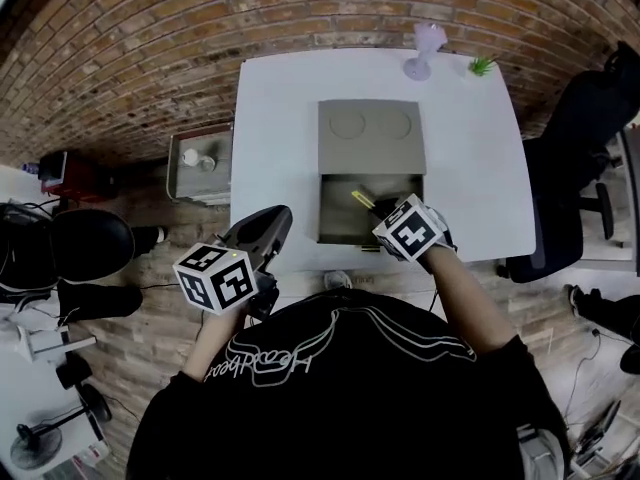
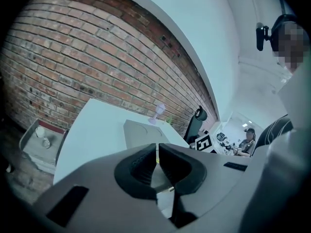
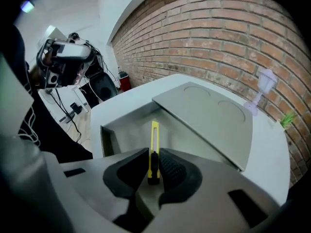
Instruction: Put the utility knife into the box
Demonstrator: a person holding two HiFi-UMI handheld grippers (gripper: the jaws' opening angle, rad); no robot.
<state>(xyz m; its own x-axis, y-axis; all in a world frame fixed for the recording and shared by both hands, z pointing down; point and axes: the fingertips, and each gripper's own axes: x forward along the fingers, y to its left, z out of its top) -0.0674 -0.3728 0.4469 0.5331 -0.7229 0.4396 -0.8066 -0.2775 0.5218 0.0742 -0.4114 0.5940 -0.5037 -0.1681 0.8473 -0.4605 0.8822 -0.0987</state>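
Note:
A grey box (image 1: 333,218) stands open on the white table (image 1: 270,118), its lid (image 1: 370,136) laid back flat behind it. My right gripper (image 1: 384,218) hangs over the box's open front part, shut on a yellow utility knife (image 3: 154,149) that sticks out forward over the box (image 3: 121,135) inside. From the head view the utility knife (image 1: 362,200) shows as a yellow strip above the box floor. My left gripper (image 1: 272,224) is off the table's front left edge, jaws shut with nothing between them (image 2: 157,165).
A pale lilac goblet (image 1: 424,50) and a small green plant (image 1: 481,65) stand at the table's far edge. A grey tray (image 1: 198,162) with small items is on the floor at left. A black office chair (image 1: 580,158) is at right. Brick floor surrounds the table.

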